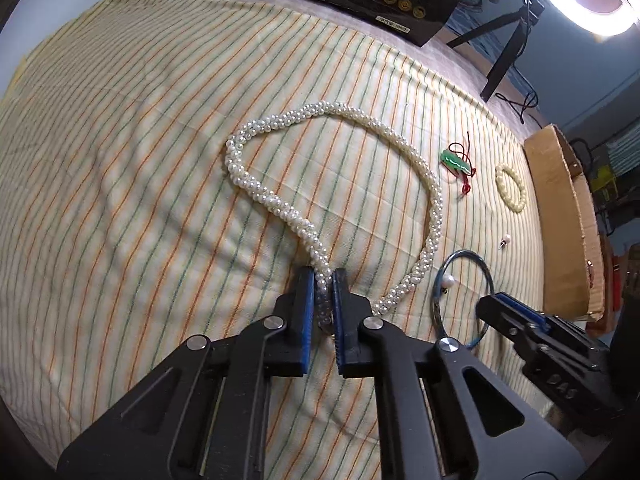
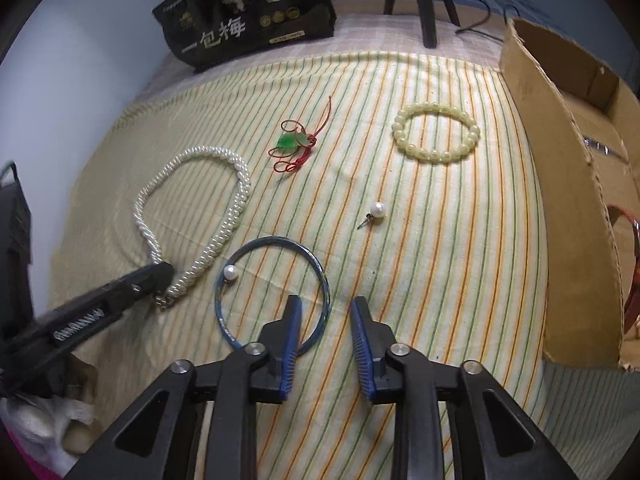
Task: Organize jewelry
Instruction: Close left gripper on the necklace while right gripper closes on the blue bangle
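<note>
So the left gripper (image 1: pixel 323 280) is clamped on one end of the pearl necklace (image 1: pixel 280 196), which loops across the middle of the striped cloth (image 1: pixel 120 200). The right gripper (image 2: pixel 325 312) has its jaws apart, straddling the rim of the blue bangle (image 2: pixel 276 244), pads not squeezing it. The cardboard box (image 2: pixel 560 200) sits at the cloth's right edge; can't really tell what's inside.
</note>
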The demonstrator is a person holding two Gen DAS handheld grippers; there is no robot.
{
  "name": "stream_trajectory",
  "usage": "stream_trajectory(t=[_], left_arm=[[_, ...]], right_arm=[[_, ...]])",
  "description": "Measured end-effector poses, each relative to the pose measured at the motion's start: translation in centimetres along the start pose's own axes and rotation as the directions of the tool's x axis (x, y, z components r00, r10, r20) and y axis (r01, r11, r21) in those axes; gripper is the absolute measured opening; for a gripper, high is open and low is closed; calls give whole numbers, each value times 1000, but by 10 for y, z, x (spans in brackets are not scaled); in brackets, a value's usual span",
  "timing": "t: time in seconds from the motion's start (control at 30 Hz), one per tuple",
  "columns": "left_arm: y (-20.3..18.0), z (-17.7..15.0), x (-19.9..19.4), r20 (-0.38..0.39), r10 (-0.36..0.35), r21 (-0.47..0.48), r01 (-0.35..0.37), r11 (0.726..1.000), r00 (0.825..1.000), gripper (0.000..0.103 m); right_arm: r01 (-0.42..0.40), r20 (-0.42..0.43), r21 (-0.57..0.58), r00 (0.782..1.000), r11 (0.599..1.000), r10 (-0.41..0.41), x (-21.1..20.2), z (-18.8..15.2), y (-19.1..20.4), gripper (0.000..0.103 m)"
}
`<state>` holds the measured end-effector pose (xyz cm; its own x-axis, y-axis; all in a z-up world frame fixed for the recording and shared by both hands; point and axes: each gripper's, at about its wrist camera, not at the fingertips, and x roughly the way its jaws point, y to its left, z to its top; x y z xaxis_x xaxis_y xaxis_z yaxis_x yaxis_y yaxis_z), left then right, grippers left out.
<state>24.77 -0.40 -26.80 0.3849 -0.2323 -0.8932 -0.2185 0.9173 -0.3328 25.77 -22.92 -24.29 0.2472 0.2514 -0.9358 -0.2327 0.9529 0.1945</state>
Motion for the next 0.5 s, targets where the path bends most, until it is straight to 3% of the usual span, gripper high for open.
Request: stream_trajectory(t=[0.07, 0.1, 0.13, 0.5], left_arm=[[3, 1, -2, -5, -14, -7, 14, 1000, 1000, 6], [5, 1, -3, -8, -25, -17, 25, 1000, 1000, 6], [10, 2, -5, -11, -38, -31, 38, 999, 999, 6], [26, 13, -49, 48, -151, -84, 155, 984, 987, 6]], right_arm=[[33, 3, -38, 999, 999, -33, 1, 1, 6, 13], [32, 2, -44, 999, 999, -32, 1, 2, 7, 5], [5, 7, -39, 1000, 999, -5, 1, 2, 6, 4], [-204, 55, 96, 978, 974, 199, -15, -3, -2, 1]])
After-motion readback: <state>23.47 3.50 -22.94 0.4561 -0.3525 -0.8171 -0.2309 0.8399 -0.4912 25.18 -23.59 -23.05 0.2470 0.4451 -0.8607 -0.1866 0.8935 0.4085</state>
